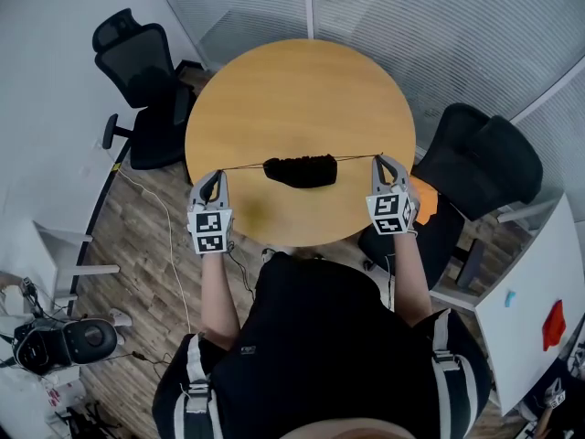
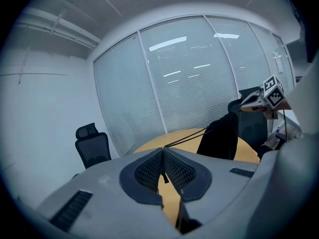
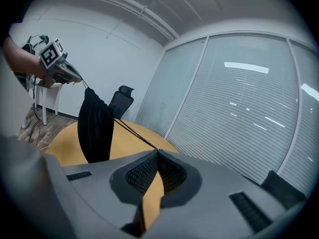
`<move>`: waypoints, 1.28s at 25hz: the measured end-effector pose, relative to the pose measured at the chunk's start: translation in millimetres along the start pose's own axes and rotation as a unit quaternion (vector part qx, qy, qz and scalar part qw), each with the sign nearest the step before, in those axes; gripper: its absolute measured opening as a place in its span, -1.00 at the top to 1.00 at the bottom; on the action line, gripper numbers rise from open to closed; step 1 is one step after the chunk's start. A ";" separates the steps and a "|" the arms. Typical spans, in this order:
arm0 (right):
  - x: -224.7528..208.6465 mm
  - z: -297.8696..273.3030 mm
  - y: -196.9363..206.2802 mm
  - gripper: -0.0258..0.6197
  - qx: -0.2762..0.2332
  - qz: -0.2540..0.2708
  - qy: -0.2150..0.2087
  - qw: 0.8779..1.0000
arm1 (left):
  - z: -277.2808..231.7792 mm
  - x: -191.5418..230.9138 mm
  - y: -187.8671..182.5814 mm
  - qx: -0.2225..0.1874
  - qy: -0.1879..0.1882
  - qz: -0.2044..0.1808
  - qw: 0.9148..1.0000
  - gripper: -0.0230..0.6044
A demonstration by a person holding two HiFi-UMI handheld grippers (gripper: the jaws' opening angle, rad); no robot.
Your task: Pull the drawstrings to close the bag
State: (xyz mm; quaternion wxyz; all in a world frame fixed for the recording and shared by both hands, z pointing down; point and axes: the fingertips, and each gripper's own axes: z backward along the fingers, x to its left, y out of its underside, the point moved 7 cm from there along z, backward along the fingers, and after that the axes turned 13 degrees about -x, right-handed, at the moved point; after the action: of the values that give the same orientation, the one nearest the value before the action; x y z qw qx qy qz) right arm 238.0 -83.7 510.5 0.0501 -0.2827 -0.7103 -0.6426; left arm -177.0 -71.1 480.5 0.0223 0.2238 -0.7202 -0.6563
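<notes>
The left gripper (image 1: 217, 176), over the near-left edge of the round table (image 1: 302, 80), has its jaws pinched together on the left drawstring (image 1: 243, 165). The black bag (image 1: 302, 170) hangs from the taut cords between the two grippers (its top bunched narrow), above the table's near half. The right gripper (image 1: 380, 159), at the near-right edge, is likewise clamped tight on the right drawstring (image 1: 358, 158).
</notes>
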 end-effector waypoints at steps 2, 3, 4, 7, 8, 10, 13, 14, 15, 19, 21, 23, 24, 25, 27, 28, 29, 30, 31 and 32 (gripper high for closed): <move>-0.5 0.0 0.3 0.74 -0.003 0.003 0.000 1.000 | 3.7 1.9 1.1 0.000 -0.011 -0.003 1.000 0.87; 0.0 0.2 0.1 0.74 -0.003 0.005 0.000 1.000 | 6.1 3.0 1.5 -0.001 -0.017 -0.006 1.000 0.87; 0.7 0.2 -0.1 0.74 -0.003 0.007 0.000 1.000 | 8.2 4.0 2.0 -0.001 -0.021 -0.008 1.000 0.87; 2.3 -0.1 -1.1 0.74 0.000 0.012 -0.001 1.000 | 12.6 7.6 3.9 0.002 -0.027 -0.007 1.000 0.87; 2.7 -0.3 -1.8 0.74 0.000 0.014 -0.002 1.000 | 13.9 9.1 4.6 0.003 -0.029 -0.006 1.000 0.87; 2.9 -1.2 -2.9 0.74 0.001 0.017 -0.003 1.000 | 15.9 12.4 6.3 0.004 -0.035 -0.004 0.999 0.87; 2.4 -1.8 -5.2 0.74 0.002 0.021 -0.001 1.000 | 18.9 17.9 9.0 0.004 -0.043 -0.001 0.999 0.87; 2.6 -1.5 -5.1 0.74 0.002 0.024 -0.001 1.000 | 20.5 19.7 9.8 0.004 -0.046 -0.001 0.999 0.87; 2.8 -1.1 -4.8 0.74 0.003 0.026 -0.001 1.000 | 22.2 21.6 10.5 0.003 -0.048 0.000 0.999 0.87; 3.2 -2.0 -8.0 0.74 0.005 0.034 0.003 0.999 | 28.0 32.6 14.5 0.005 -0.059 0.007 0.998 0.87; 3.2 -2.9 -9.4 0.74 0.006 0.036 0.004 0.999 | 29.4 38.4 16.9 0.006 -0.065 0.012 0.998 0.87; 2.9 -3.1 -9.3 0.74 0.008 0.040 0.004 0.999 | 30.2 43.4 19.3 0.007 -0.071 0.014 0.997 0.87; 2.5 -2.9 -8.9 0.74 0.009 0.042 0.005 0.999 | 30.2 45.6 20.6 0.008 -0.073 0.014 0.997 0.87; 2.0 -2.7 -8.6 0.74 0.010 0.043 0.007 0.999 | 30.1 47.7 21.8 0.009 -0.074 0.014 0.997 0.87; 1.4 -3.3 -8.7 0.74 0.013 0.047 0.012 0.999 | 30.4 52.8 24.6 0.010 -0.076 0.012 0.997 0.87; 1.3 -4.3 -9.3 0.74 0.015 0.048 0.014 0.999 | 30.6 55.9 26.3 0.011 -0.078 0.013 0.997 0.87; 1.3 -5.6 -10.1 0.74 0.016 0.049 0.017 0.999 | 30.6 59.2 28.1 0.012 -0.079 0.015 0.997 0.87; 1.1 -7.0 -10.9 0.74 0.018 0.049 0.020 0.998 | 29.9 62.3 30.0 0.013 -0.080 0.018 0.997 0.87; 0.8 -8.7 -11.7 0.74 0.019 0.050 0.024 0.998 | 28.6 65.4 31.9 0.014 -0.081 0.020 0.996 0.87; 0.6 -10.5 -12.5 0.74 0.021 0.050 0.026 0.998 | 26.9 68.8 33.7 0.015 -0.080 0.023 0.996 0.87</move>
State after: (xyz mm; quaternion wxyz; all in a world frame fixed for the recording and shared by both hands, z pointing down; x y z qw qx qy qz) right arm 228.6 -93.6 501.5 0.1069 -0.2997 -0.7072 -0.6313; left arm -257.5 -68.8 491.0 -0.0242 0.1543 -0.7342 -0.6607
